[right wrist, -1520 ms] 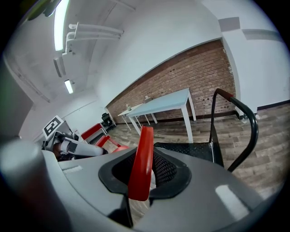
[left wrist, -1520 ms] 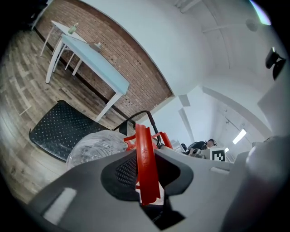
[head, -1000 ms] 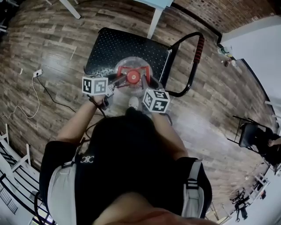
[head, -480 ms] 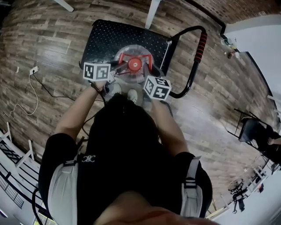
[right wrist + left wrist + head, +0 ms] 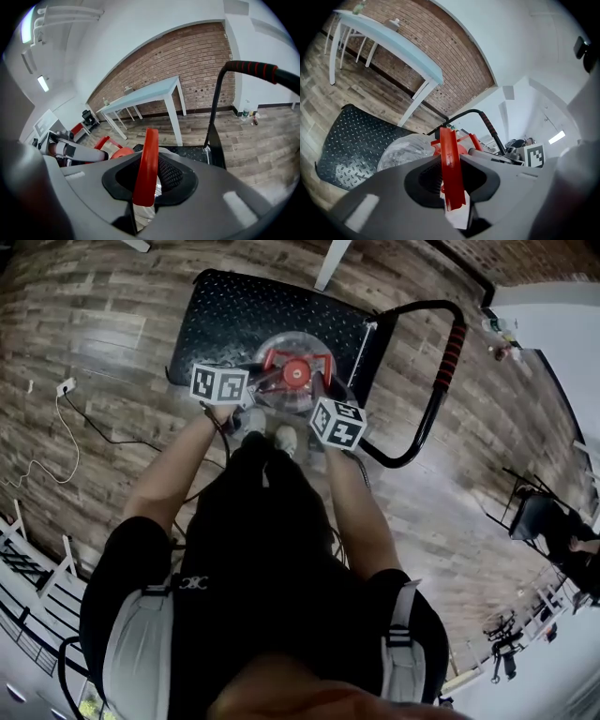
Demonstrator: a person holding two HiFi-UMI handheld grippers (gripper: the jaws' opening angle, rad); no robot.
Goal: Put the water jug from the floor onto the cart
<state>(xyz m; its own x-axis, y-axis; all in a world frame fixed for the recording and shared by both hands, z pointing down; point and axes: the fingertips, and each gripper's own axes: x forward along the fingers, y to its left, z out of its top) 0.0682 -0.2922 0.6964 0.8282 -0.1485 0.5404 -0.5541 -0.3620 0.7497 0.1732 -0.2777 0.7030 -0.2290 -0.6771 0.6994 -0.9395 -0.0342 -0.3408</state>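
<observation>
The clear water jug [image 5: 291, 351] with its red cap [image 5: 296, 372] hangs over the near part of the cart's black studded deck [image 5: 225, 315]; I cannot tell whether it touches the deck. My left gripper [image 5: 262, 382] and right gripper [image 5: 314, 395] are each shut on a side of the jug's red carrying handle [image 5: 277, 358]. In the left gripper view the red handle [image 5: 450, 164] runs between the pads of the left gripper [image 5: 451, 187], with the jug's body [image 5: 405, 149] beyond. The right gripper view shows the handle [image 5: 146, 159] clamped in the right gripper [image 5: 144, 183].
The cart's push bar with its red grip [image 5: 453, 343] rises at the deck's right end. A white table [image 5: 389, 42] stands behind the cart by the brick wall. A cable and plug [image 5: 61, 388] lie on the wooden floor at left. My shoes [image 5: 267, 427] stand just before the deck.
Both grippers have sunk with the jug towards the cart deck and moved a little further over it. The grip on the red handle is the same.
</observation>
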